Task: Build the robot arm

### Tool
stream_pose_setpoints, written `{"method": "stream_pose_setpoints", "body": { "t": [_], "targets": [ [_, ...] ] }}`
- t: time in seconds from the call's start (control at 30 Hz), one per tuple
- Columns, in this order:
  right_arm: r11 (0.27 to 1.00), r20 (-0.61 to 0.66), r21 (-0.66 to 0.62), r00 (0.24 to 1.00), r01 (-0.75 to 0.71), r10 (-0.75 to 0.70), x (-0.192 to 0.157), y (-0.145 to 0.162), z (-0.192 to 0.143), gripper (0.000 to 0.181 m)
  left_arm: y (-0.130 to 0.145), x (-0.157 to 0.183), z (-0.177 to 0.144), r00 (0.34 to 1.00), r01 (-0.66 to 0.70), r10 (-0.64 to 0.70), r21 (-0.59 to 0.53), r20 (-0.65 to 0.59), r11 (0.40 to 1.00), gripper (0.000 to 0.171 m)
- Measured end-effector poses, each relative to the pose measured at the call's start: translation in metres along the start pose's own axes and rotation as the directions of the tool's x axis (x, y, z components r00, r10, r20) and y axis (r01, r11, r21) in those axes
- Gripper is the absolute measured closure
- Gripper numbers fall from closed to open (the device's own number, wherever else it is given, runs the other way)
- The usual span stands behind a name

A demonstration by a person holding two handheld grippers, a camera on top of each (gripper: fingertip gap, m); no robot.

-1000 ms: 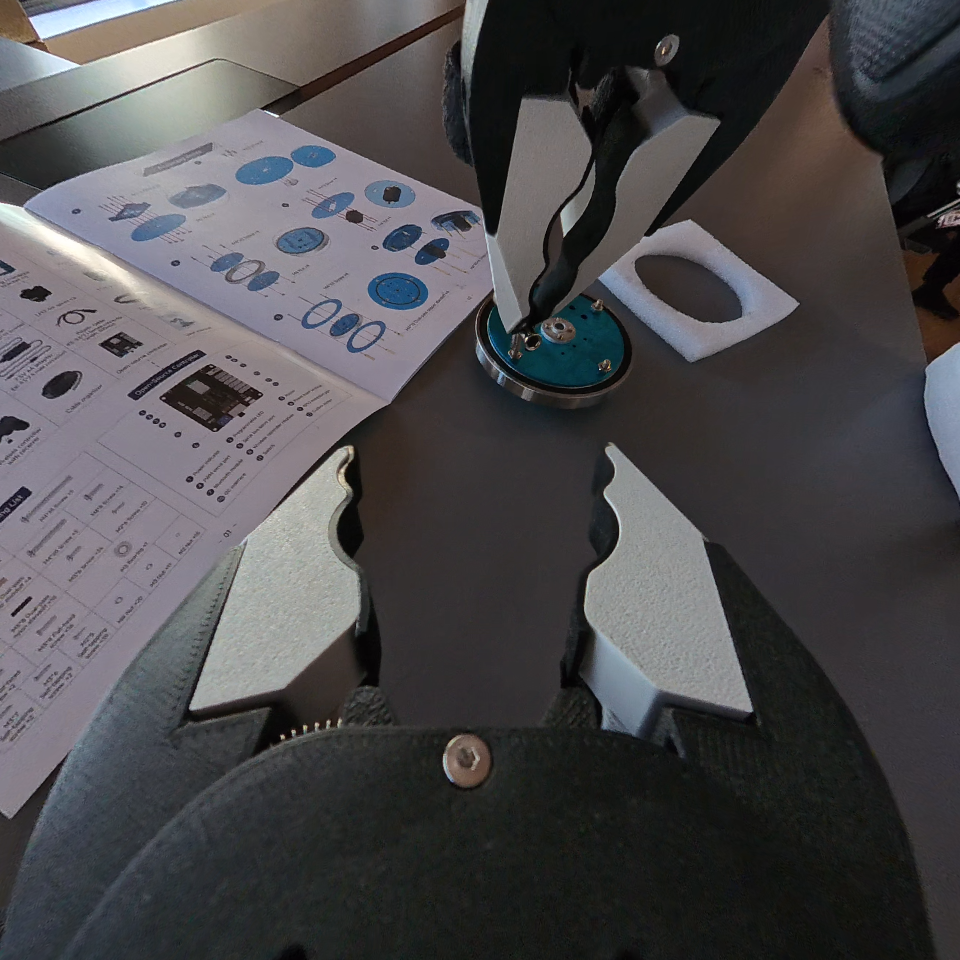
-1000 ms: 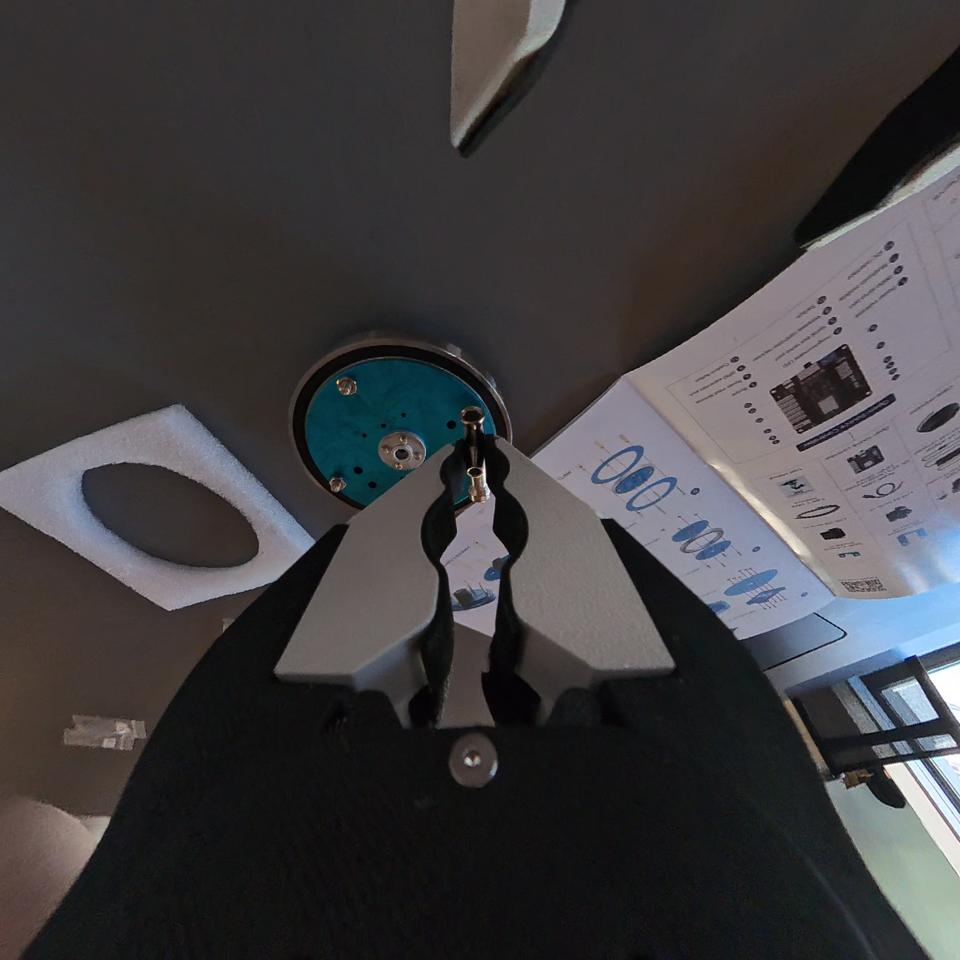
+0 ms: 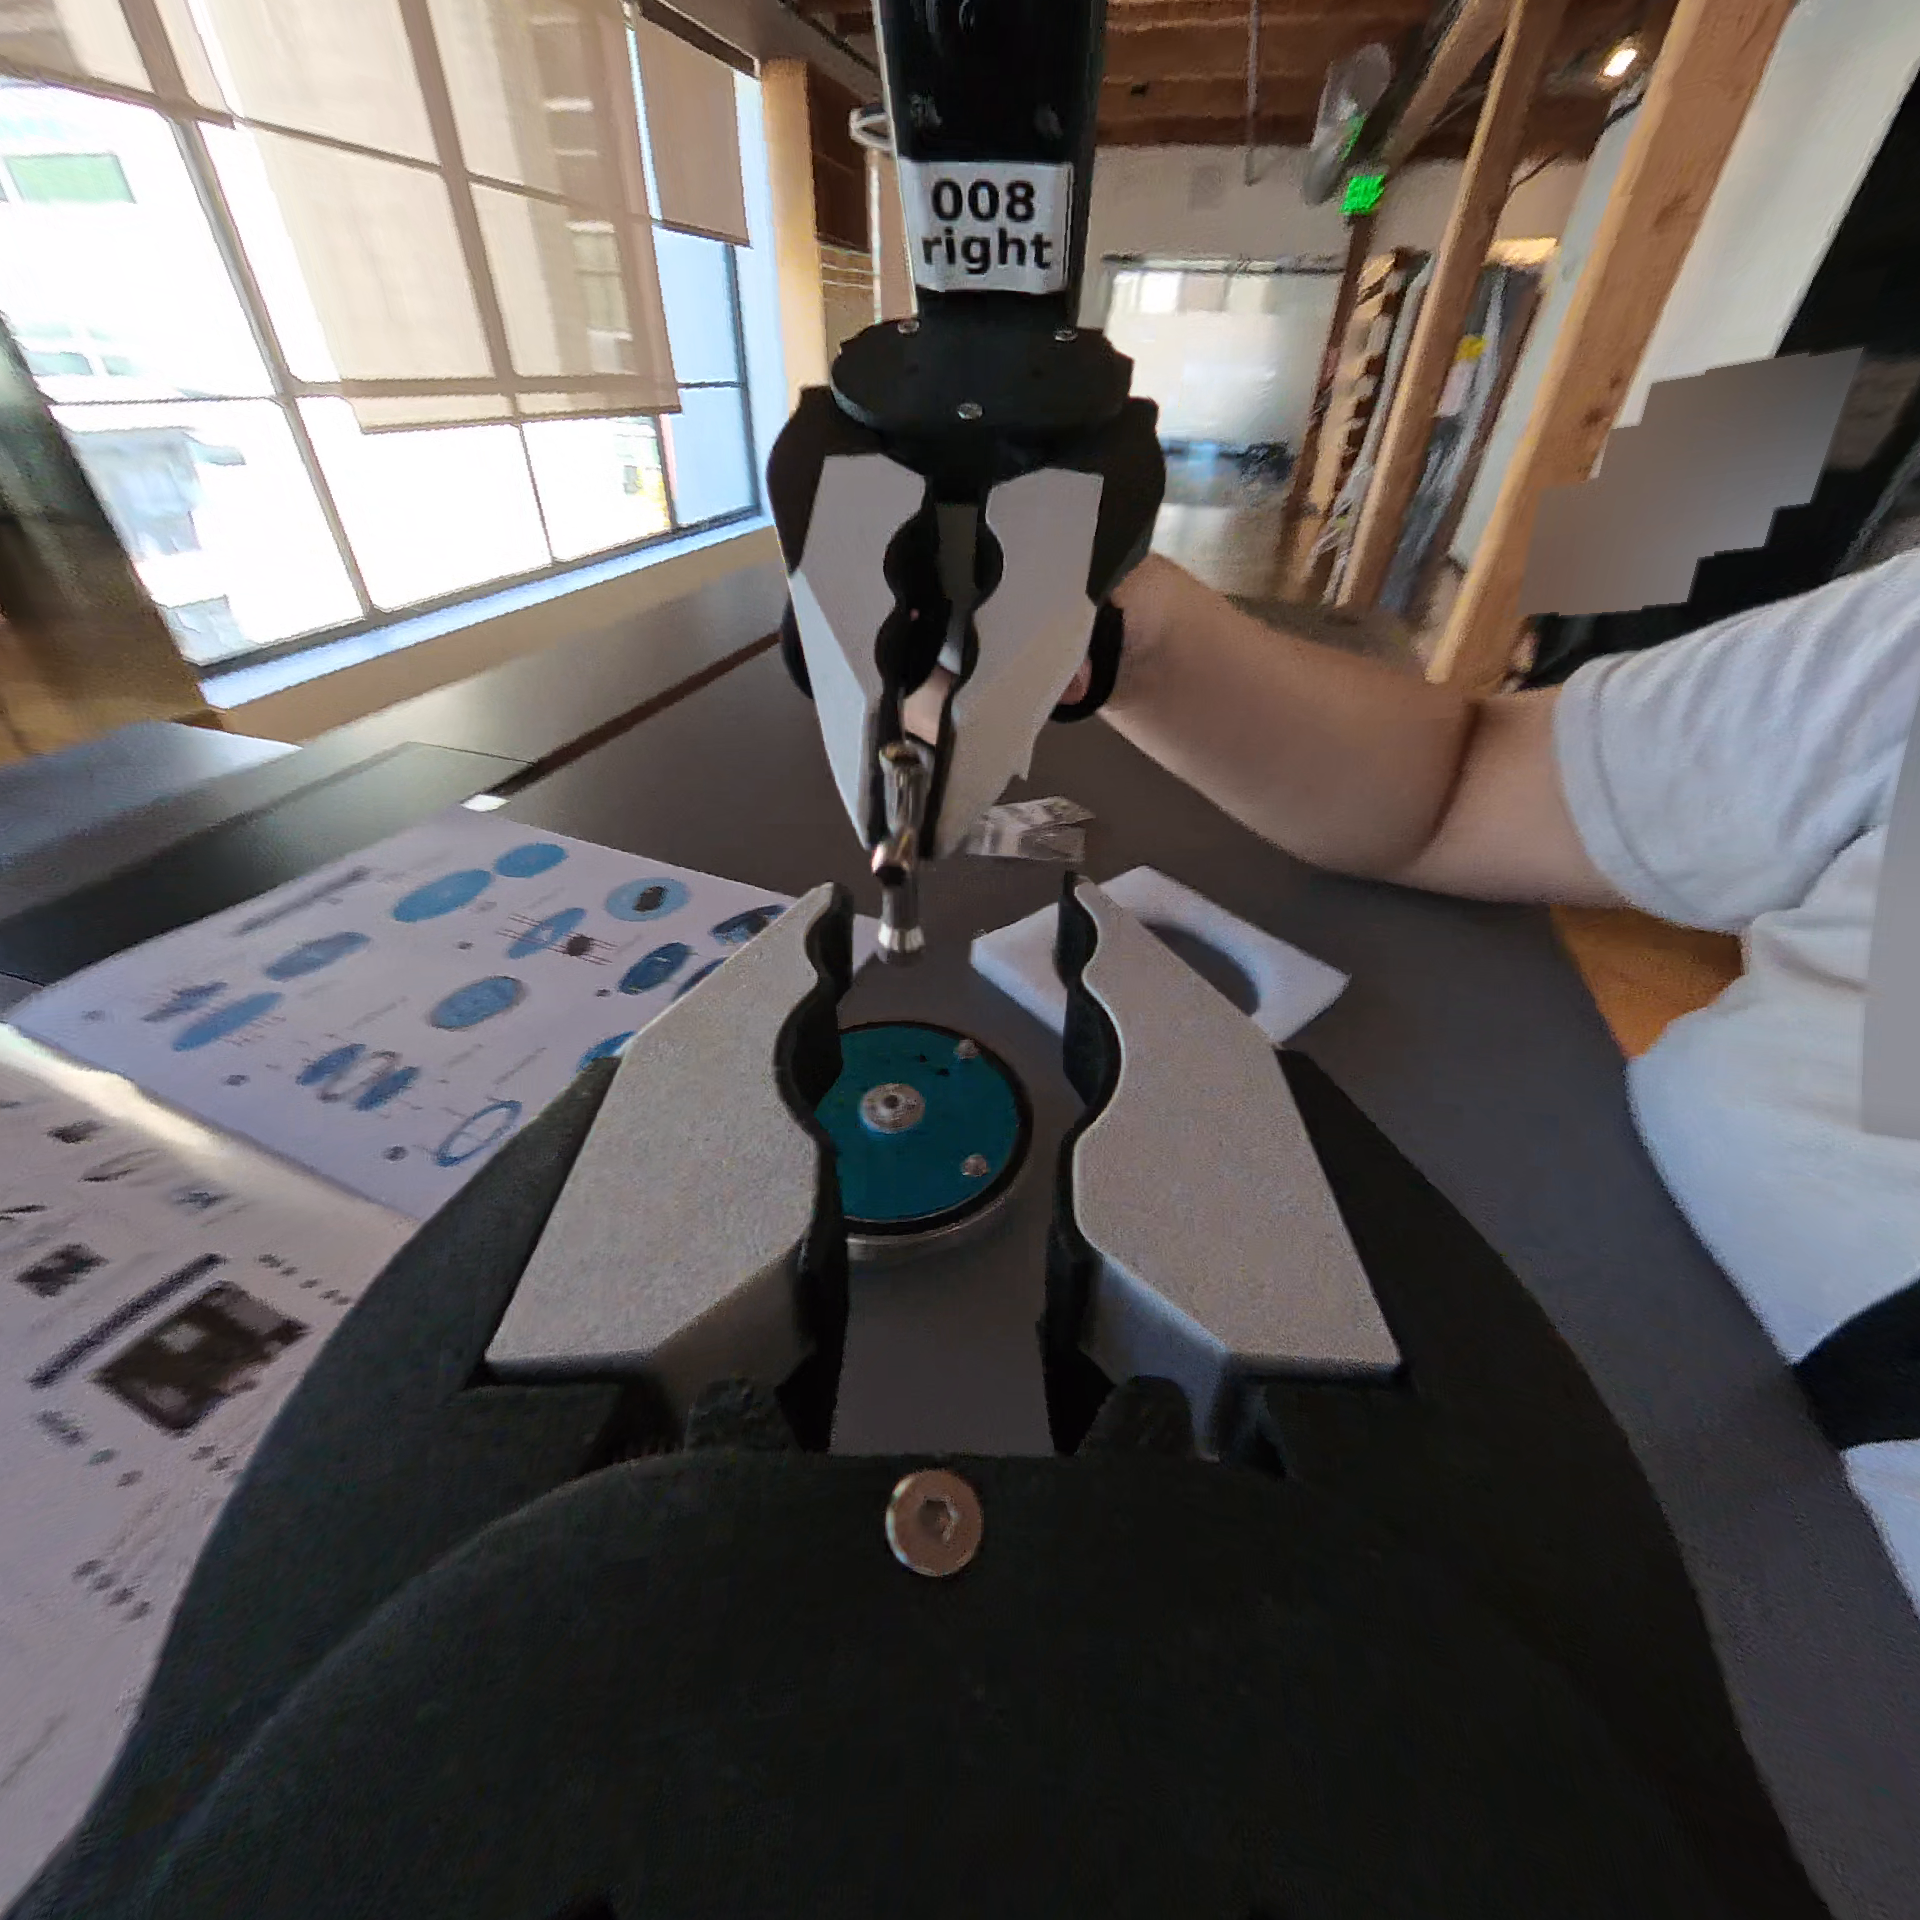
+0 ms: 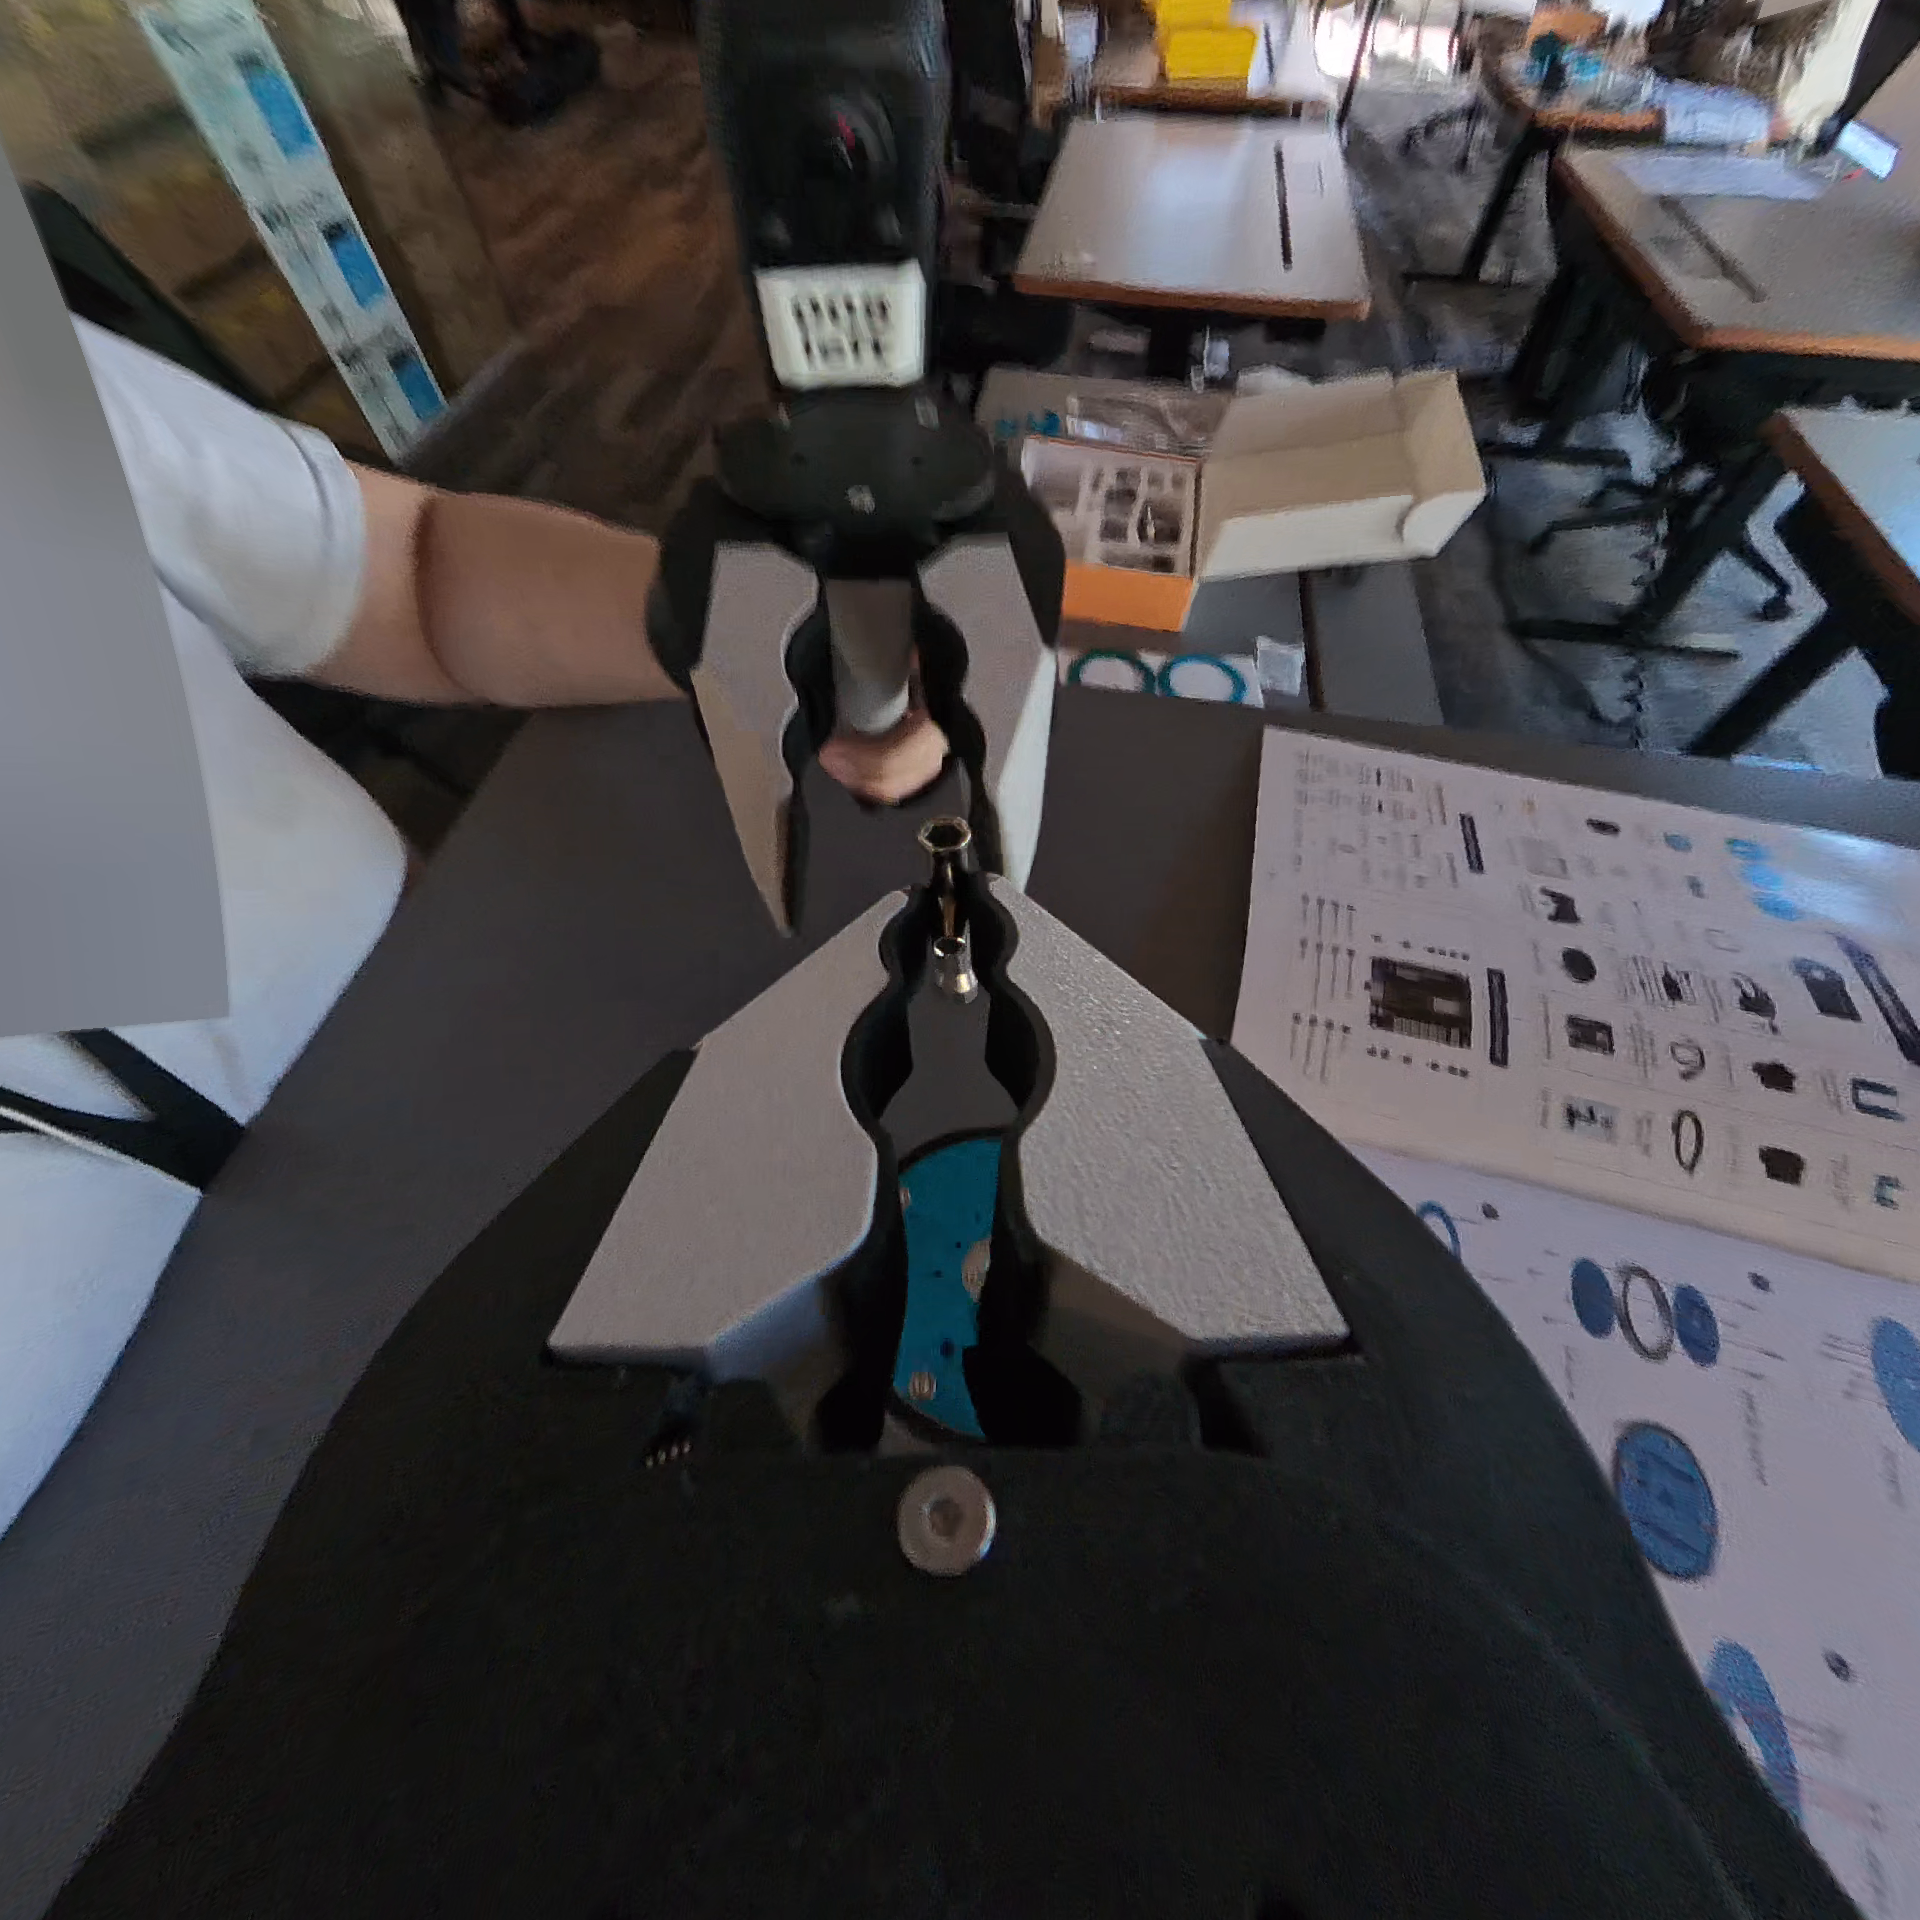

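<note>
The left gripper (image 3: 945, 914) is seen with its two fingers apart, and nothing is held between them. It is kept low over the dark table (image 3: 1455, 1143). Between the fingers, at the centre of the left wrist view, a round disc (image 3: 914, 1127) with a teal face and a metal rim is lying flat on the table. It cannot be told if the fingers touch its rim.

The right gripper (image 3: 902, 821) is seen at 12 o'clock in the same view, raised above the disc and pointed down. Its fingers are clamped on a small metal tool (image 3: 899, 873) with socket ends, which hangs out below the fingertips, apart from the disc. In the right wrist view the same tool (image 4: 951, 914) is gripped at the tips of the right gripper (image 4: 951, 899), and a part of the teal disc (image 4: 940, 1309) is seen through the gap low between the fingers.

A white foam square (image 3: 1216, 956) with a round hole is lying on the table at 1 o'clock from the disc, near it. An open printed booklet (image 3: 312, 1039) with blue diagrams is spread at 9 o'clock. In the right wrist view an open cardboard box (image 4: 1299, 488) is seen on another surface at 1 o'clock, well apart.
</note>
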State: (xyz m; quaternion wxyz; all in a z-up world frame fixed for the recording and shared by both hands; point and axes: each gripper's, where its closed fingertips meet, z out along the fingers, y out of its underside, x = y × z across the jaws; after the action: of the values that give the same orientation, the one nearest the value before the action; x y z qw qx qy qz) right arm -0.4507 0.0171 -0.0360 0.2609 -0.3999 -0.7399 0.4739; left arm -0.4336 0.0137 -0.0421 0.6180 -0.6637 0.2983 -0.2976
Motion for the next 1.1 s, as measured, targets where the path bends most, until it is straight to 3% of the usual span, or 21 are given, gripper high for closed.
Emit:
{"method": "stream_pose_setpoints", "body": {
  "t": [0.17, 0.3, 0.47, 0.6, 0.77, 0.83, 0.93, 1.03, 1.07, 1.1],
  "targets": [
    [0.982, -0.054, -0.155, 0.991, 0.111, -0.121, -0.005, 0.016, 0.007, 0.175, -0.011, 0.000, -0.009, 0.970, -0.216, 0.218, -0.038, 0.107, 0.976, 0.147],
    [0.958, -0.072, -0.226, 0.978, 0.178, -0.198, -0.009, 0.021, 0.013, 0.175, -0.001, 0.003, -0.007, 0.907, -0.372, 0.394, -0.159, 0.149, 0.915, 0.158],
    [0.935, -0.090, -0.282, 0.964, 0.217, -0.251, -0.008, 0.027, 0.015, 0.175, 0.014, -0.001, -0.001, 0.901, -0.363, 0.405, -0.243, 0.155, 0.900, 0.164],
    [0.933, -0.100, -0.276, 0.958, 0.233, -0.269, -0.007, 0.026, 0.014, 0.175, 0.012, -0.002, -0.001, 0.917, -0.324, 0.364, -0.227, 0.162, 0.918, 0.165],
    [0.966, -0.096, -0.133, 0.968, 0.220, -0.233, -0.007, 0.009, 0.011, 0.171, -0.008, -0.002, -0.007, 0.969, -0.173, 0.183, -0.075, 0.166, 0.982, 0.166],
    [0.979, -0.084, -0.054, 0.976, 0.196, -0.200, -0.006, 0.004, 0.010, 0.152, -0.020, -0.004, -0.012, 0.982, -0.098, 0.094, 0.013, 0.163, 0.995, 0.166],
    [0.979, -0.038, 0.174, 0.994, 0.106, -0.101, -0.007, -0.011, 0.008, 0.148, -0.036, -0.005, -0.022, 0.993, 0.011, -0.027, 0.137, 0.116, 0.991, 0.166],
    [0.937, 0.046, 0.341, 0.997, -0.072, 0.059, -0.004, -0.021, 0.012, 0.154, -0.041, -0.006, -0.026, 0.993, 0.077, -0.092, 0.189, 0.076, 0.979, 0.165],
    [0.934, 0.060, 0.345, 0.996, -0.089, 0.073, -0.004, -0.020, 0.014, 0.171, -0.042, -0.008, -0.027, 0.992, 0.086, -0.103, 0.197, 0.077, 0.977, 0.166],
    [0.932, 0.061, 0.353, 0.996, -0.087, 0.070, -0.004, -0.020, 0.015, 0.175, -0.041, -0.010, -0.028, 0.991, 0.081, -0.101, 0.201, 0.089, 0.976, 0.166]
  ]
}}
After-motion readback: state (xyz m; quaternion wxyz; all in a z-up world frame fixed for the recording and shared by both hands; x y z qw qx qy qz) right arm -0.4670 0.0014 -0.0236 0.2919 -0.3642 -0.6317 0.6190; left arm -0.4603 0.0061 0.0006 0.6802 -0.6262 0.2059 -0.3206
